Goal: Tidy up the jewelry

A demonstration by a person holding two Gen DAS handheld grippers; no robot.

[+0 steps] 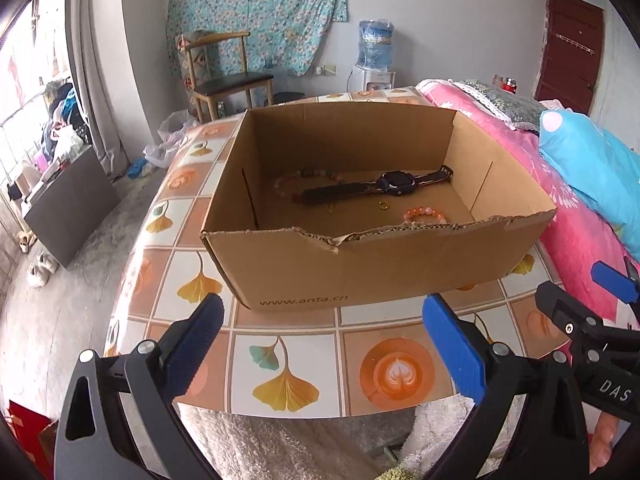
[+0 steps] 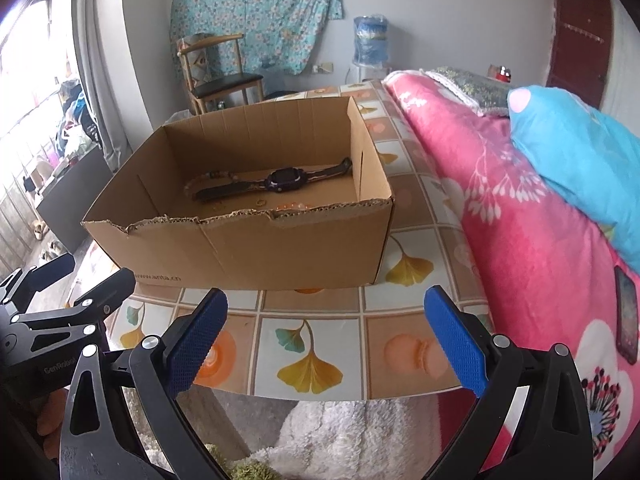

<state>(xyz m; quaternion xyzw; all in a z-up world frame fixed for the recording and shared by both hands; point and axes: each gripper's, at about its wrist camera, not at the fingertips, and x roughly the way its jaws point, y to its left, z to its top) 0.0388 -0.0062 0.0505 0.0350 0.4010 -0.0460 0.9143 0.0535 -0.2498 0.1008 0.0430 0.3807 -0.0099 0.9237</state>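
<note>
A brown cardboard box [image 1: 360, 268] [image 2: 256, 252] stands on the tiled tablecloth. Inside lie a black wristwatch [image 1: 394, 184] [image 2: 284, 179], a muted bead bracelet [image 1: 296, 184] [image 2: 208, 178] behind it, an orange bead bracelet [image 1: 424, 216] [image 2: 294, 205] near the front wall, and a small gold ring [image 1: 383, 205] [image 2: 261, 201]. My left gripper [image 1: 324, 344] hangs open in front of the box, nothing between its blue pads. My right gripper [image 2: 326, 340] is open too, just before the box's right front corner. Each gripper shows at the edge of the other's view.
The table [image 1: 288, 364] has a ginkgo-leaf and coffee-cup cloth, with a bare strip in front of the box. A pink floral quilt [image 2: 520, 216] and blue pillow [image 2: 576, 160] crowd the right side, a phone [image 2: 626, 314] lying on the quilt. A wooden chair [image 1: 224, 76] stands behind.
</note>
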